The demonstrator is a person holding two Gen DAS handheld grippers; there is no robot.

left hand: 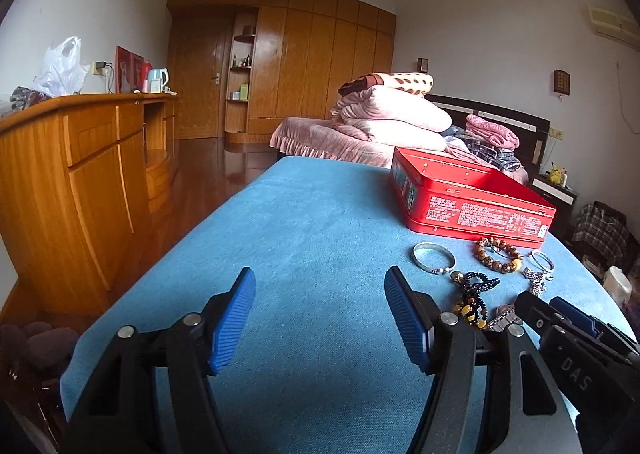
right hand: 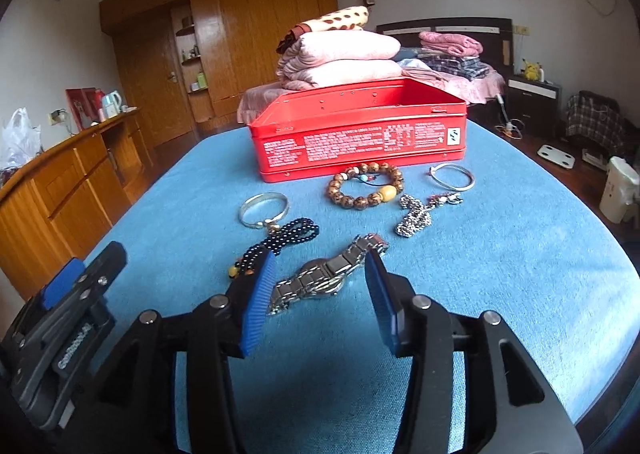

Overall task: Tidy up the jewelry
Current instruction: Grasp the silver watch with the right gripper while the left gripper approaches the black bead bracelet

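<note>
An open red tin box (right hand: 360, 141) stands on the blue table (right hand: 500, 254); it also shows in the left wrist view (left hand: 472, 205). In front of it lie a wooden bead bracelet (right hand: 365, 185), two silver bangles (right hand: 264, 209) (right hand: 454, 175), a silver chain (right hand: 416, 217), a black bead necklace (right hand: 280, 238) and a metal watch (right hand: 328, 274). My right gripper (right hand: 320, 282) is open, its fingers on either side of the watch. My left gripper (left hand: 320, 314) is open and empty over bare blue cloth, left of the jewelry.
A wooden sideboard (left hand: 80, 157) runs along the left. A bed with folded pink bedding (right hand: 340, 57) stands behind the table. A white bin (right hand: 620, 189) and a scale (right hand: 556, 155) are on the floor at the right.
</note>
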